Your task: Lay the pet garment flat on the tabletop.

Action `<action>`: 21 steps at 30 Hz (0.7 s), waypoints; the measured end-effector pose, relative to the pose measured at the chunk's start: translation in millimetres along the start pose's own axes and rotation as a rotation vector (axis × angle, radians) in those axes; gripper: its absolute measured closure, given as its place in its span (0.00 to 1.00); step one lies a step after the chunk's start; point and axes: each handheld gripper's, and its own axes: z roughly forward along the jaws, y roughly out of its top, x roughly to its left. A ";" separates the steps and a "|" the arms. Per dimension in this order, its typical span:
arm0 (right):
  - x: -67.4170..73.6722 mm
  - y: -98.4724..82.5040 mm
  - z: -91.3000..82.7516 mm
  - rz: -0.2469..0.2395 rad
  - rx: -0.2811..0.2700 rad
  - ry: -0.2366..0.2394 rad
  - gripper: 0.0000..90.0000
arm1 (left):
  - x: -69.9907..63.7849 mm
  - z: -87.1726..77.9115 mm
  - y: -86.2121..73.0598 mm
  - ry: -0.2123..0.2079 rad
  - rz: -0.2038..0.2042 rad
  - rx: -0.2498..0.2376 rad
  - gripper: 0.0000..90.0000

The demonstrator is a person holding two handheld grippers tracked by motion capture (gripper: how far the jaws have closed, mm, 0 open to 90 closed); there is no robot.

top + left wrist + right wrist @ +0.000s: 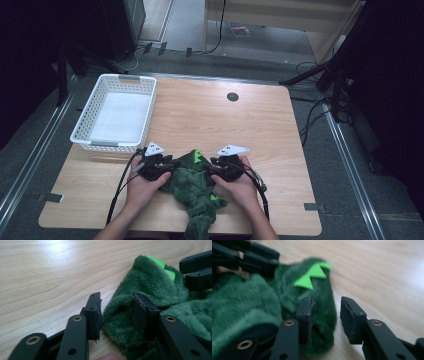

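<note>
High view: wooden table [200,120] on grey floor [350,165]; white basket [116,112] left; both jaws part-open around green plush [192,187]

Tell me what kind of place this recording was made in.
Probably a lab or studio set up for recording, not a home: a bare wooden table on grey carpet, black stands and loose cables around it, with dark curtains at the sides.

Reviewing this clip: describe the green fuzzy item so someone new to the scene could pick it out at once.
Start at the wooden table and go to its near edge, to the right of the white basket. Between the left tongs and the right tongs lies a crumpled garment. It alone is soft: dark green plush with bright green felt spikes.
</note>
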 end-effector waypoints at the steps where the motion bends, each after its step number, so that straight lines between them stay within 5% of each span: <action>1: 1.0 -2.4 0.9 0.005 0.009 -0.009 0.73 | -1.2 0.0 -0.3 0.002 0.006 0.002 0.71; 4: 5.1 -6.2 1.5 -0.017 0.022 -0.010 0.85 | -5.6 0.3 -0.8 0.002 0.064 0.024 0.98; 6: 8.7 -6.6 1.0 -0.063 0.035 -0.026 0.97 | -7.2 0.0 0.7 -0.010 0.086 0.029 1.00; 9: 9.2 -2.6 -2.4 -0.105 0.027 -0.058 0.99 | -8.2 -4.8 5.4 -0.009 0.081 -0.009 1.00; 15: -8.5 32.0 -32.5 -0.102 -0.138 -0.113 0.99 | -9.8 -13.3 50.2 0.026 0.081 -0.152 1.00; 19: -32.3 55.4 -29.7 -0.086 -0.191 -0.205 0.99 | -3.7 21.6 84.6 0.061 0.067 -0.150 1.00; 21: -51.3 60.3 -18.4 -0.046 -0.188 -0.234 0.99 | 0.2 44.0 92.9 0.071 0.054 -0.110 0.99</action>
